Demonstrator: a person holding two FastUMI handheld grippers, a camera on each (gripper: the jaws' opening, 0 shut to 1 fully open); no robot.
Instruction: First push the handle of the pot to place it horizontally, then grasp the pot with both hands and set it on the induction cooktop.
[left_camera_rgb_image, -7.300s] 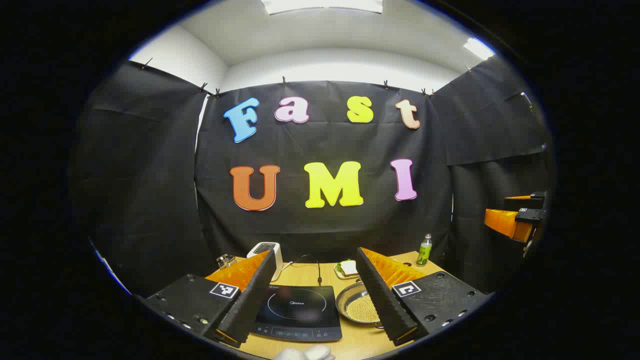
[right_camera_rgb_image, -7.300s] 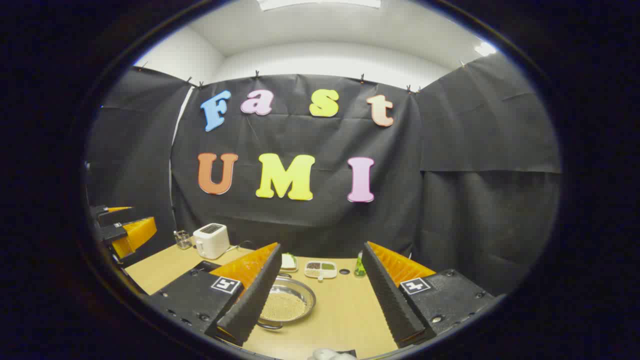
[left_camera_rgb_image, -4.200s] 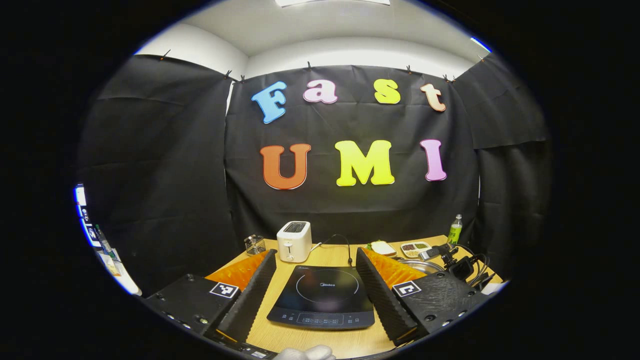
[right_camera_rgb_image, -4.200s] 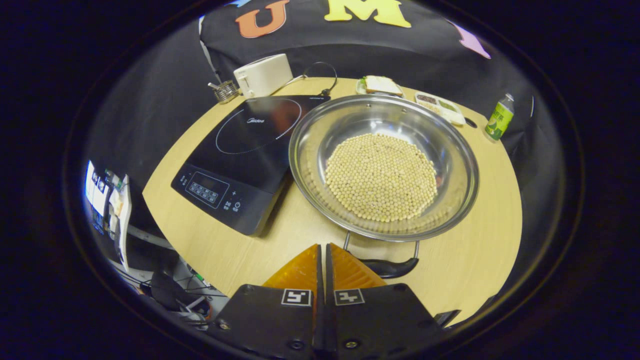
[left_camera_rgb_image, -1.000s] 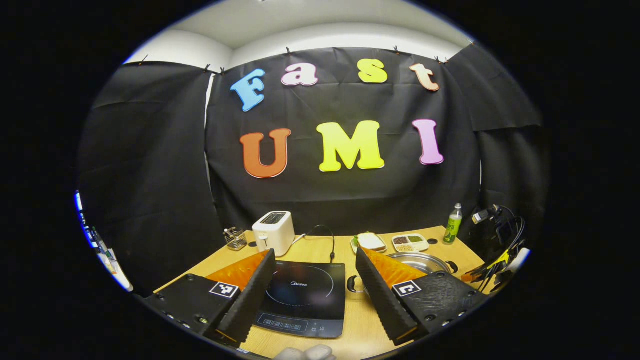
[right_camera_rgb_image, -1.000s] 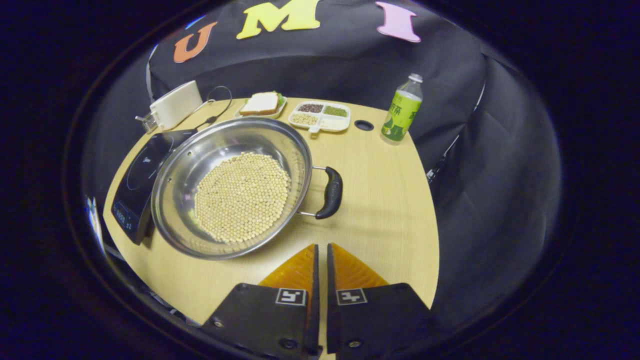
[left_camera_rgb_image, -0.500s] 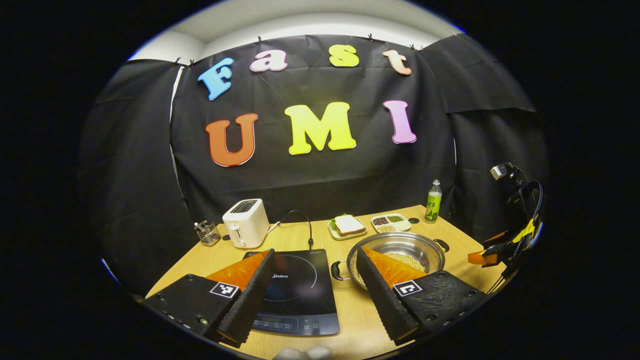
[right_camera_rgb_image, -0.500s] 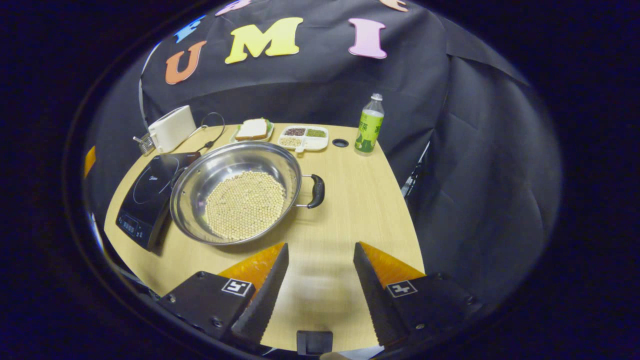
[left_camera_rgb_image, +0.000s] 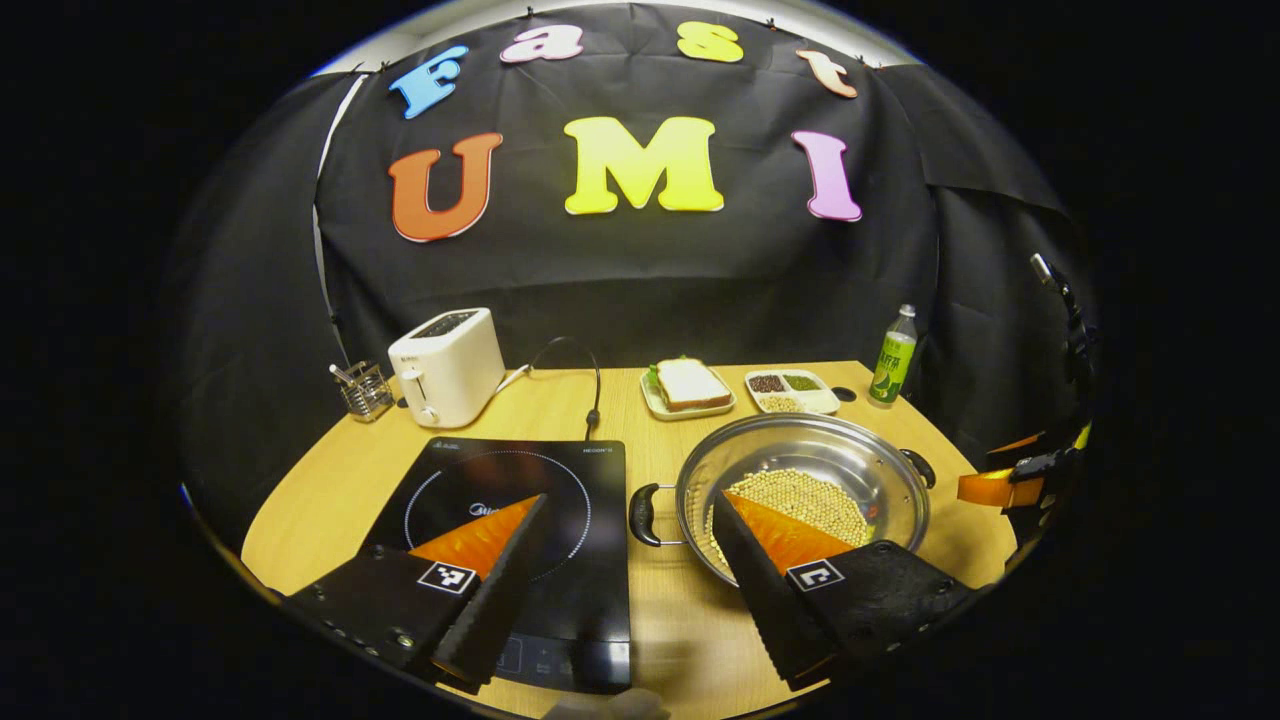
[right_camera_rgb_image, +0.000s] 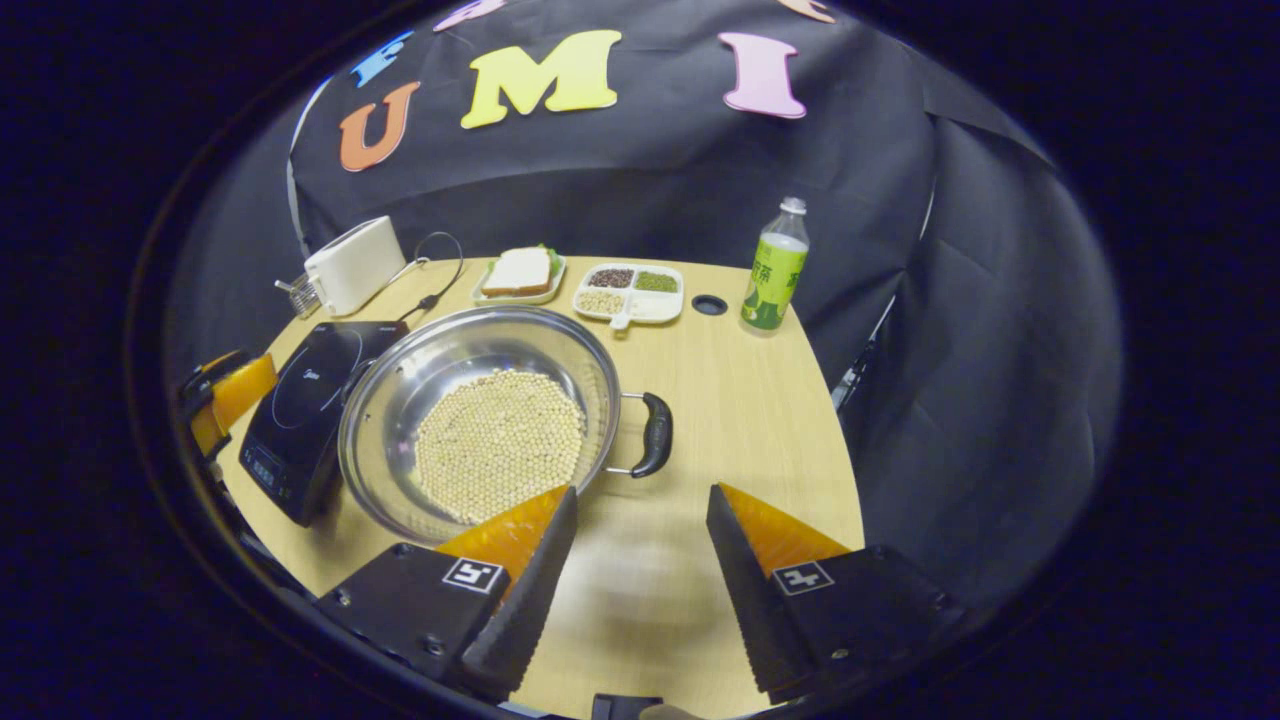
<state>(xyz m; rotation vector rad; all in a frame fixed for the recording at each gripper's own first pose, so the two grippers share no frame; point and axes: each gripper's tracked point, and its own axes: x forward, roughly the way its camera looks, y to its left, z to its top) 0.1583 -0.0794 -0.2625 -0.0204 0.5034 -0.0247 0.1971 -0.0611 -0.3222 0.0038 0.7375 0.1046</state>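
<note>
Pot (right_camera_rgb_image: 480, 420) handles lie crosswise before us; our right gripper (right_camera_rgb_image: 640, 560) faces the near handle (right_camera_rgb_image: 655, 433), our left gripper (left_camera_rgb_image: 625, 585) the other, both agape.

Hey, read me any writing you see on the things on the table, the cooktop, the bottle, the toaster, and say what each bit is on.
On the induction cooktop: a brand mark inside the ring, half hidden by a finger of the left gripper; too small to read.
On the bottle: label print, too small to read.
On the toaster: no writing I can make out.
</note>
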